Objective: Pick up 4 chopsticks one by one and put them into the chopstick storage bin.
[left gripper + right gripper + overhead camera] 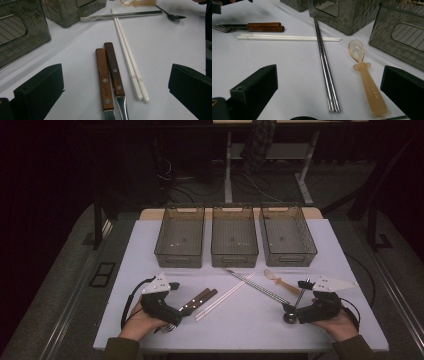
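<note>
The left gripper (170, 306) rests low on the surface (250, 320) with its fingers (40, 92) spread wide and grasping nothing; between them, in the left gripper view, lie two wooden-handled utensils (110, 77) side by side and touching, with a pair of white chopsticks (130, 62) just beside them. The right gripper (300, 300) likewise has its fingers (254, 92) released and holds nothing. In the right gripper view, a pair of metal chopsticks (325, 67) runs straight up between them, and a translucent amber spoon (364, 75) lies just beside that pair, bowl pointing away (its handle bears raised lettering). A dark metal spoon (290, 316) lies close by the right gripper in the high view. Farther out, at the far side of the surface, three smoky plastic bins (235, 251) stand in a row, close together.
</note>
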`<state>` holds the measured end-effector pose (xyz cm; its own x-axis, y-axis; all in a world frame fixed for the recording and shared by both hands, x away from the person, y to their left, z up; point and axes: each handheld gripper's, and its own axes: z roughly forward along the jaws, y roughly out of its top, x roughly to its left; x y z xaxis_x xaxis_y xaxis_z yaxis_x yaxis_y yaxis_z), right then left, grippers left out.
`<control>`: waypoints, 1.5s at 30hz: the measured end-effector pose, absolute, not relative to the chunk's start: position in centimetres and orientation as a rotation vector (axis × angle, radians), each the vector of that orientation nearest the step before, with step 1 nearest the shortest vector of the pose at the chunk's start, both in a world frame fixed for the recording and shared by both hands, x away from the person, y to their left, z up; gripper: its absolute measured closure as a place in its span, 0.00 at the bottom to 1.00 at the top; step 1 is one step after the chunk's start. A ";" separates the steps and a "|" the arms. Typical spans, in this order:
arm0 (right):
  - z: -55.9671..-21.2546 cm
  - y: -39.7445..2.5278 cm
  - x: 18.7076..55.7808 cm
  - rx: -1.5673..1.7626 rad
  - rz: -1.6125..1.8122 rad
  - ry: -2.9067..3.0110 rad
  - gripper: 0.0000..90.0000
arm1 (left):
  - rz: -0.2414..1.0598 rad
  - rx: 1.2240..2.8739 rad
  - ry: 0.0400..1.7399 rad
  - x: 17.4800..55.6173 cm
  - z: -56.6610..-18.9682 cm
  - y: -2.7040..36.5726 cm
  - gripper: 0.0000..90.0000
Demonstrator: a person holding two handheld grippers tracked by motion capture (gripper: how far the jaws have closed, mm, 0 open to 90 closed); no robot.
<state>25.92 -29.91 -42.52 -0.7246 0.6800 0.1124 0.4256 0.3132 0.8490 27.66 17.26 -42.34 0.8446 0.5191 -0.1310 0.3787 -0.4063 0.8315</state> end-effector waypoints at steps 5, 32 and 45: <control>-42.4 -30.1 25.9 1.013 1.376 2.313 0.01 | 0.182 2.042 0.662 27.7 -42.2 17.3 0.00; -41.4 -29.1 27.5 1.029 1.300 2.381 0.01 | 0.163 2.040 0.659 27.4 -42.2 17.5 0.00; -41.1 -28.8 28.5 1.032 1.310 2.391 0.04 | 0.154 2.054 0.647 27.4 -42.3 17.1 0.00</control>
<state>28.54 -28.83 -41.06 -0.7271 0.6742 0.1297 0.4721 0.3538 0.8075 27.39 17.14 -42.31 0.8525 0.5025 -0.1440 0.3841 -0.4153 0.8246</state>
